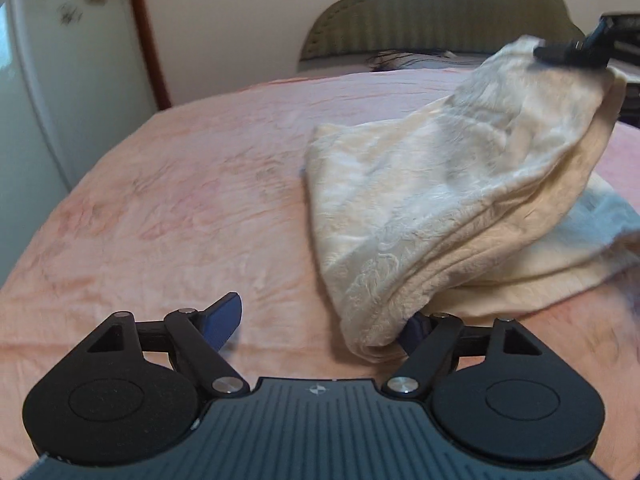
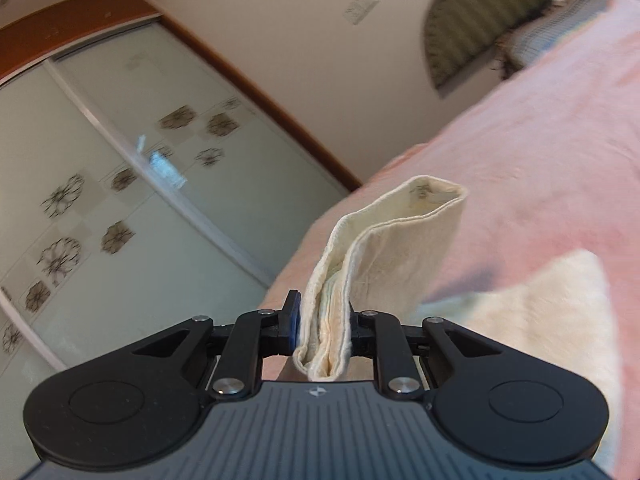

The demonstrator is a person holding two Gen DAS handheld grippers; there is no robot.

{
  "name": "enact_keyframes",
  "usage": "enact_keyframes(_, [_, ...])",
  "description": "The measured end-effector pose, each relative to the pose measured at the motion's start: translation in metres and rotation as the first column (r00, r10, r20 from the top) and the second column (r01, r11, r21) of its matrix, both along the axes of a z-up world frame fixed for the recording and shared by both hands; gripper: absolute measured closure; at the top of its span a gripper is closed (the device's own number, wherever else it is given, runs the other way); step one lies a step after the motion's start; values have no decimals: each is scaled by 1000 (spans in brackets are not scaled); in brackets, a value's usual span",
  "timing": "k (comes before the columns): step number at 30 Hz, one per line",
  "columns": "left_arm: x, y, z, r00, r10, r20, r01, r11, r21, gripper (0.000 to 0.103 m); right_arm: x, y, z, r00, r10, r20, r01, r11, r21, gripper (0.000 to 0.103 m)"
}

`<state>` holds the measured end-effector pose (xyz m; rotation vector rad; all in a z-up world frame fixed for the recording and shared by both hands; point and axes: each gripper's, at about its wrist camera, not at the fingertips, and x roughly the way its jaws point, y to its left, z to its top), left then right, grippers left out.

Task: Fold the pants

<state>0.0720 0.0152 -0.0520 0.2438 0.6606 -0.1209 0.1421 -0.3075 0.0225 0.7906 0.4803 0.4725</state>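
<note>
Cream pants (image 1: 460, 200) lie bunched on the pink bedspread (image 1: 180, 200), with one end lifted up to the right. My left gripper (image 1: 320, 320) is open low over the bed; its left fingertip (image 1: 224, 316) is bare and the near fold of the pants drapes over its right finger. My right gripper (image 2: 322, 328) is shut on a folded hem of the pants (image 2: 392, 248), which sticks up past the fingers. It also shows in the left wrist view (image 1: 568, 50), holding the raised end of the pants above the bed.
A striped green headboard (image 1: 440, 8) and a pillow stand at the far end of the bed. Frosted sliding wardrobe doors (image 2: 100, 200) with flower prints and a brown frame stand beside the bed. The pink bedspread (image 2: 540, 140) stretches to the left of the pants.
</note>
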Motion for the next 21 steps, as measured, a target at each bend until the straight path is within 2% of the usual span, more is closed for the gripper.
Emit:
enact_keyframes(2, [0, -6, -3, 1000, -26, 6, 25, 999, 31, 20, -10, -16, -24, 997, -41, -65, 41, 999, 1, 85])
enact_keyframes(5, [2, -6, -6, 1000, -27, -5, 27, 999, 28, 19, -19, -30, -61, 982, -40, -185, 48, 998, 41, 83])
enact_keyframes(7, [4, -5, -7, 1000, -28, -7, 28, 999, 24, 19, -18, -32, -76, 975, -22, -223, 40, 996, 80, 83])
enact_keyframes(9, [5, -4, -8, 999, -40, 1, 40, 999, 29, 22, -12, -31, -75, 972, -18, -233, 37, 996, 77, 74])
enact_keyframes(10, [5, -5, -8, 999, -52, 5, 52, 998, 30, 27, -5, -28, -71, 972, -10, -234, 25, 998, 61, 62])
enact_keyframes(11, [2, -7, -8, 998, -68, 10, 68, 997, 29, 31, 2, -23, -66, 975, 8, -222, 1, 999, 40, 45])
enact_keyframes(12, [0, -9, -8, 996, -83, 13, 82, 996, 29, 40, 9, -18, -62, 979, 26, -202, -25, 1000, 11, 39])
enact_keyframes(13, [-1, -11, -8, 995, -97, 18, 96, 995, 34, 50, 14, -12, -58, 981, 25, -192, -31, 999, -29, 41])
enact_keyframes(14, [-3, -13, -8, 994, -109, 25, 108, 993, 40, 54, 18, -6, -55, 983, 25, -184, -40, 996, -79, 53])
enact_keyframes(15, [-4, -15, -9, 992, -123, 30, 122, 992, 44, 60, 20, -4, -54, 983, 11, -184, -35, 991, -128, 65])
enact_keyframes(16, [-5, -16, -9, 990, -134, 33, 132, 990, 41, 66, 20, -2, -53, 982, -10, -187, -22, 986, -166, 87])
enact_keyframes(18, [-7, -17, -7, 988, -150, 47, 148, 988, 33, 69, 17, -3, -51, 985, -12, -169, -17, 985, -169, 88])
enact_keyframes(21, [-8, -19, -1, 981, -177, 74, 175, 984, 29, 72, -4, -4, -32, 996, -37, -84, 18, 974, -224, 88])
